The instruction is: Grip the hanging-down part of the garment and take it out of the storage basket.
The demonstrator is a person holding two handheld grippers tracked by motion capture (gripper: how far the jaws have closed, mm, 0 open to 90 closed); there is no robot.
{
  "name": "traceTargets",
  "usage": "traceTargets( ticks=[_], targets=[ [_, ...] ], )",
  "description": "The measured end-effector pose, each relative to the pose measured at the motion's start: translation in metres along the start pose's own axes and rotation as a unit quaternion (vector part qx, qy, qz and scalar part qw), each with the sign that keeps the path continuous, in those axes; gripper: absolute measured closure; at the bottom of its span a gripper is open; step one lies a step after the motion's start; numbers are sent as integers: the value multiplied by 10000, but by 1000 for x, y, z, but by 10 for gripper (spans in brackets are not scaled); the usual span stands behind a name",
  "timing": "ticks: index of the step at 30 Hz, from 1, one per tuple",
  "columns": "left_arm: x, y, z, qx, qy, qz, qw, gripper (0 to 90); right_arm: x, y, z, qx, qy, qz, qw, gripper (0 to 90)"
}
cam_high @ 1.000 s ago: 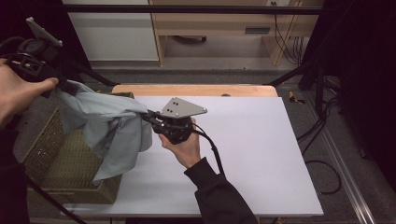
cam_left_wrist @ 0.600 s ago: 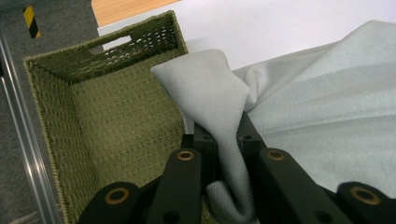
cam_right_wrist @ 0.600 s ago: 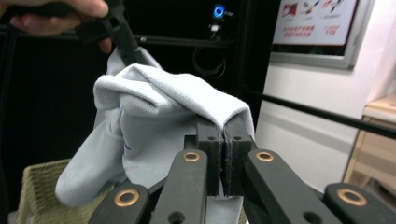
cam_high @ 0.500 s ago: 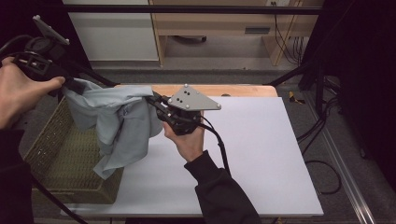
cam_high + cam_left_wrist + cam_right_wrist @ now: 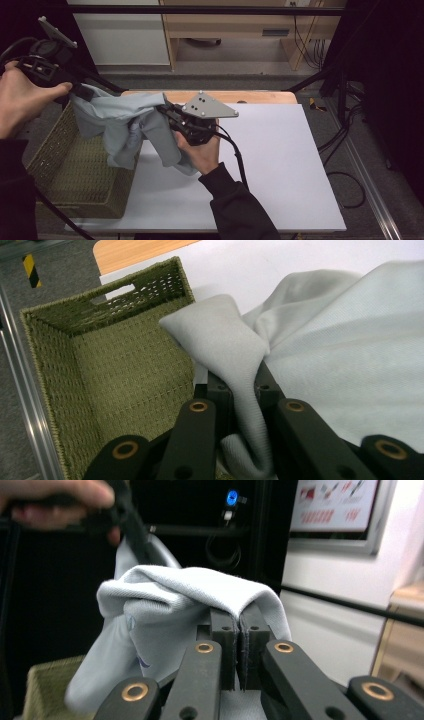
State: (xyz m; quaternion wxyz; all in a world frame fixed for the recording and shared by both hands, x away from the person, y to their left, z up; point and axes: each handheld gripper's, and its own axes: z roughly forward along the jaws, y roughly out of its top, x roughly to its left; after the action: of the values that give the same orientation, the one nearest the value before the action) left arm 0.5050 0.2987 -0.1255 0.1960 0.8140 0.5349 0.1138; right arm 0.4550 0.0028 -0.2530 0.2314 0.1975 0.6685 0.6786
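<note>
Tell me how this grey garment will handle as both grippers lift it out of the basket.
Probably floppy: the grey garment sags between the left gripper and right gripper. Likely light, held by small pinches. Its hanging part may snag the basket.

I see open white table (image 5: 280,165) right of my hands; the green basket (image 5: 75,170) and hanging grey cloth (image 5: 125,130) block the left.

In the left gripper view, the pale grey cloth (image 5: 345,365) runs off past my jaws at the right and bottom edges. It covers the near right part of the green basket (image 5: 115,375). In the right gripper view, my other hand (image 5: 55,500), above my jaws, is blurred and cut off at the top edge.
</note>
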Motion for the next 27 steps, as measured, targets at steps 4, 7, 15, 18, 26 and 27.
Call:
traceTargets(
  ticks=[4,7,15,18,26,27],
  targets=[
    [0,0,5,30,-19,-5,10000,825,-2,-31,3,417,87,142,9990,878],
    [-2,1,9,91,-31,37,9999,825,-5,-58,5,689,202,360,9968,875],
    [-8,3,22,198,-77,111,9997,825,3,-115,14,1288,366,587,9893,824],
    [-9,4,25,218,-73,131,9996,825,7,-122,16,1449,439,555,9869,704],
    [-10,2,26,203,-91,144,9996,825,1,-112,-23,1118,394,530,9915,340],
    [-10,2,26,202,-96,142,9996,825,-3,-109,-30,1067,273,529,9925,315]
  ],
)
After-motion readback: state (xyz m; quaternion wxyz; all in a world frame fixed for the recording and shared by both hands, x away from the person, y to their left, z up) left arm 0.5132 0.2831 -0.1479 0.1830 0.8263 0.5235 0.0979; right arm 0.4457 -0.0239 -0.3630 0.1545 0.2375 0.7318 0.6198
